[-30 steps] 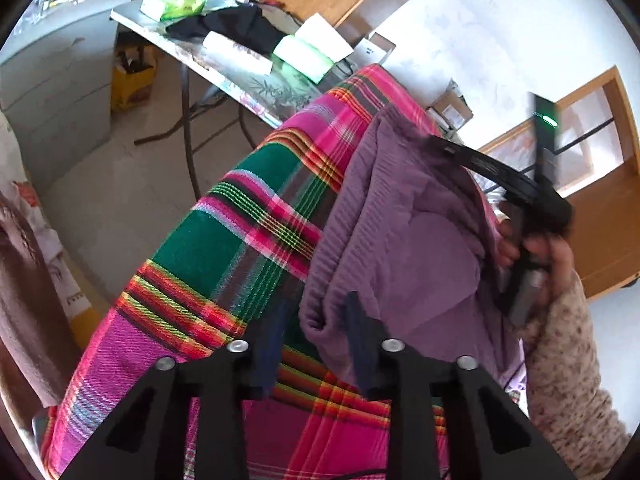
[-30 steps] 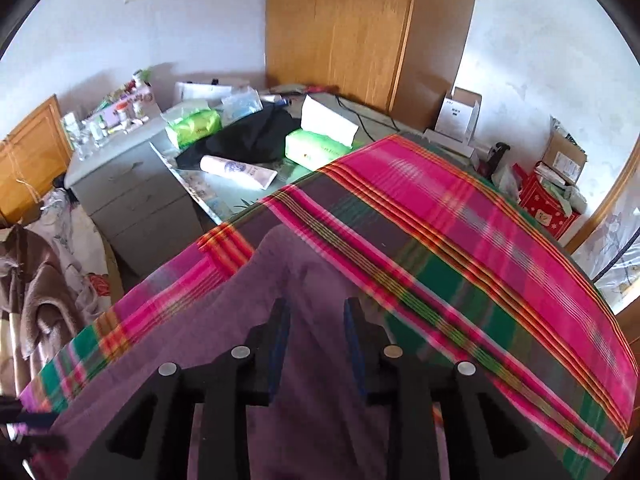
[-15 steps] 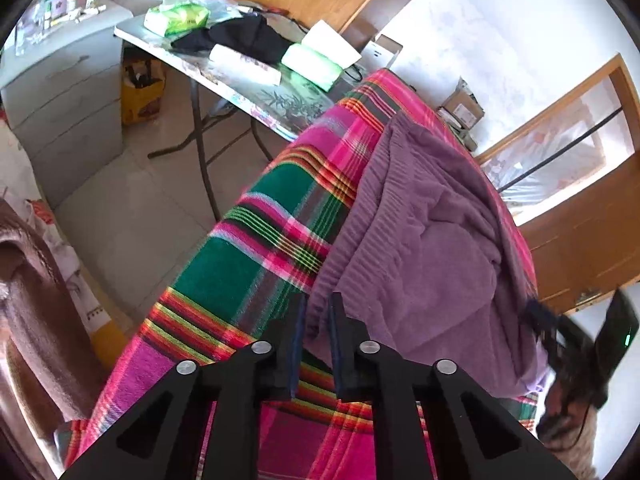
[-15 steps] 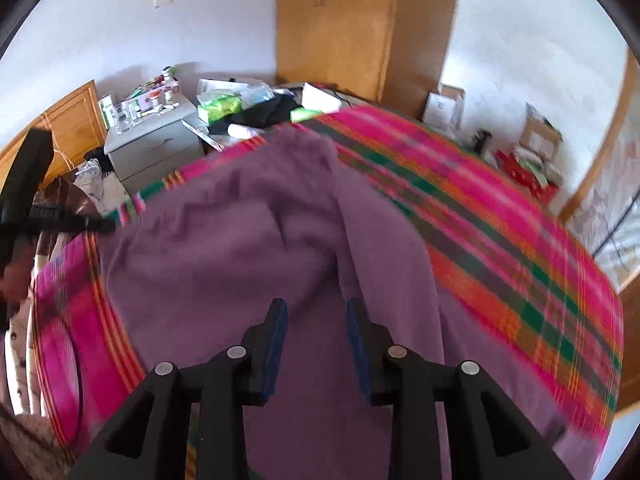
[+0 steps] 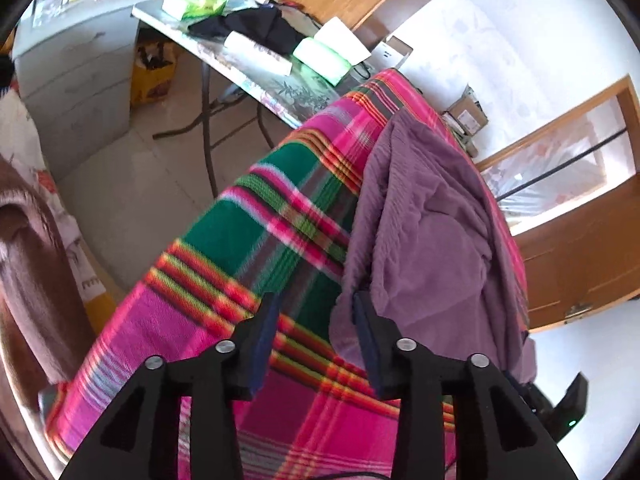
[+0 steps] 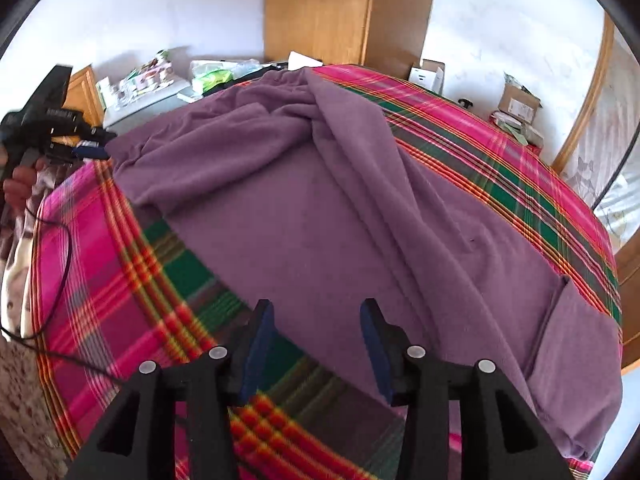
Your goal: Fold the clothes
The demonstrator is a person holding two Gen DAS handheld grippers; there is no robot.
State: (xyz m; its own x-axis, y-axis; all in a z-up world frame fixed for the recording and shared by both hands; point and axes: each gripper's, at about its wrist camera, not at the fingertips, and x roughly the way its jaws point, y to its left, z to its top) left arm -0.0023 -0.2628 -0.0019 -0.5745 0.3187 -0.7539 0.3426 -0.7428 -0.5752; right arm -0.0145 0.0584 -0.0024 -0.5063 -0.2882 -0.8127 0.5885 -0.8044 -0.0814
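Right wrist view: right tool [image 6: 316, 332] is released, jaws spread wide, empty, hovering over the near part of the purple garment [image 6: 320, 208]. Garment lies rumpled across the plaid blanket [image 6: 104, 264] on the bed. Left tool [image 6: 90, 150] appears at far left, held by a hand [image 6: 18, 188]. Left wrist view: left tool [image 5: 314, 332] is released, empty; its right finger [image 5: 370, 340] sits just beside the garment's edge [image 5: 420, 240]. Cluttered worktop [image 5: 256, 84] stands beyond the bed.

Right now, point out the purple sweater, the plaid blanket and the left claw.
purple sweater [image 6: 304, 216], right wrist view, flat middle of its body.
plaid blanket [image 5: 256, 240], left wrist view, green check.
left claw [image 5: 316, 336], left wrist view, midway between its open fingertips.
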